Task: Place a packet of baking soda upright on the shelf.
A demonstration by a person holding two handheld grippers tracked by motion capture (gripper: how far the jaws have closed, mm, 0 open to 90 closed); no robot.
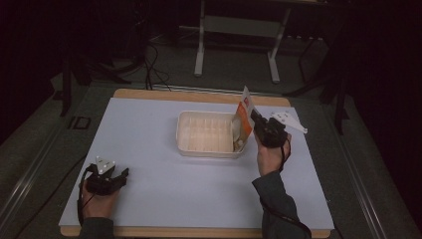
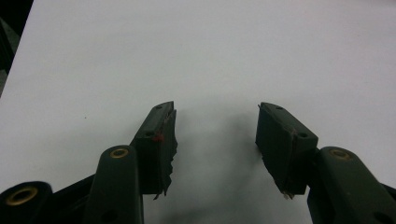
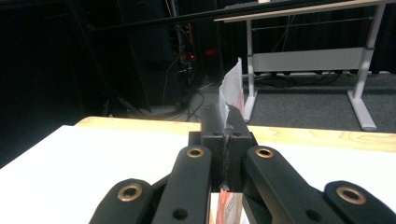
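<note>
dim room | table (image 1: 149,149) lit from above | soft focus

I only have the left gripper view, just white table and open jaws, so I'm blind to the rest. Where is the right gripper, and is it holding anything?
Observer: The right gripper is raised at the right end of a white bin, shut on an orange-and-white packet.
Operator: Is the packet inside the bin?
Observer: Its lower end hangs in the bin's right end; its top sticks up above the jaws.
Operator: Anything else in the bin?
Observer: Nothing else that I can see; its ribbed floor is bare.
Operator: And where is my left gripper relative to that bin?
Observer: Near the table's front left corner, well apart from the bin.
</note>
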